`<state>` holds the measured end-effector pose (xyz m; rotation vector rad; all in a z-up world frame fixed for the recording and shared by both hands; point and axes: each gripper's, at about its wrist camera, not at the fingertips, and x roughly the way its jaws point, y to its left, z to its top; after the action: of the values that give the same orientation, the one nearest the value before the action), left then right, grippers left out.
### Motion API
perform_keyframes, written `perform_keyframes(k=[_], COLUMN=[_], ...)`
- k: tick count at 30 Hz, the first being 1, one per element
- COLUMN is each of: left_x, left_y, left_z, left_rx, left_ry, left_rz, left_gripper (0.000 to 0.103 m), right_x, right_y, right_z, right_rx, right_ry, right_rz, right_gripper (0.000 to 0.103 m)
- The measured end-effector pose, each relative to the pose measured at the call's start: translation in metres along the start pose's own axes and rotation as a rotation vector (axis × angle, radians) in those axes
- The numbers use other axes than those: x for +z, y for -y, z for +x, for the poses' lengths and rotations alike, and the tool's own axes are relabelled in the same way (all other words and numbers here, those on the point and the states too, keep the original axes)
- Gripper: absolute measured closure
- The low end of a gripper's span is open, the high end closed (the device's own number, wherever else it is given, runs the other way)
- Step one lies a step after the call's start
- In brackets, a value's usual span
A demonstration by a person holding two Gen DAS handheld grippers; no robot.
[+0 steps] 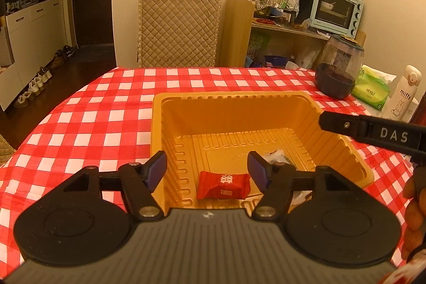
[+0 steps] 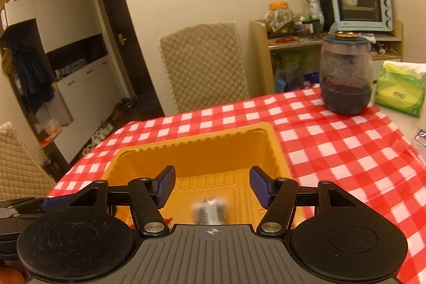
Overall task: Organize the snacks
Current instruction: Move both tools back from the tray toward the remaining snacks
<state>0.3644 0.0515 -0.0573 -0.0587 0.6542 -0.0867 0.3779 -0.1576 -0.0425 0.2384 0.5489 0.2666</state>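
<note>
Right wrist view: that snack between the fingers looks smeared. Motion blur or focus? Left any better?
Right wrist view: the dark clear-wrapped snack in the yellow plastic tray is smeared while the open right tool stays sharp, which suggests motion blur. Left wrist view: the red foil-wrapped candy below the open left tool is crisp. Both views have a warm cast and fisheye bending.

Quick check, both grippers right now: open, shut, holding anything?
Left gripper: open, empty, above the red wrapped candy in the yellow tray.
Right gripper: open, empty, a blurred dark snack below it.
</note>
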Motion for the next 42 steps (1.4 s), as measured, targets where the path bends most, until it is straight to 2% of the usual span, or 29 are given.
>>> perform_keyframes(k=[11,18,23,32,42], left_x=[-0.005,-0.027,-0.053,-0.101,-0.158], left_y=[0.019,0.029,0.033,0.037,0.035], left_z=[-0.036,-0.078,-0.111,-0.155,-0.179], left_rx=[-0.018,-0.02,-0.017,-0.005,0.004], left_ry=[0.027,0.037,0.037,0.023,-0.026], left_rz=[0.023,0.027,0.018,0.002,-0.031], left_gripper=[0.039,0.037,0.037,0.036,0.036], right_x=[-0.002,-0.02,-0.043,-0.092,-0.152], right_y=[0.0,-0.003,-0.001,0.011,0.03], right_z=[-0.047,-0.096,-0.134,-0.189,-0.226], right_rx=[-0.036,-0.037,-0.065,-0.113,-0.169], right_ry=[0.051,0.062,0.068,0.041,-0.055], right_rz=[-0.015,-0.024,-0.052,-0.017,-0.003], right_gripper=[0.041,0.041,0.041,0.041,0.041])
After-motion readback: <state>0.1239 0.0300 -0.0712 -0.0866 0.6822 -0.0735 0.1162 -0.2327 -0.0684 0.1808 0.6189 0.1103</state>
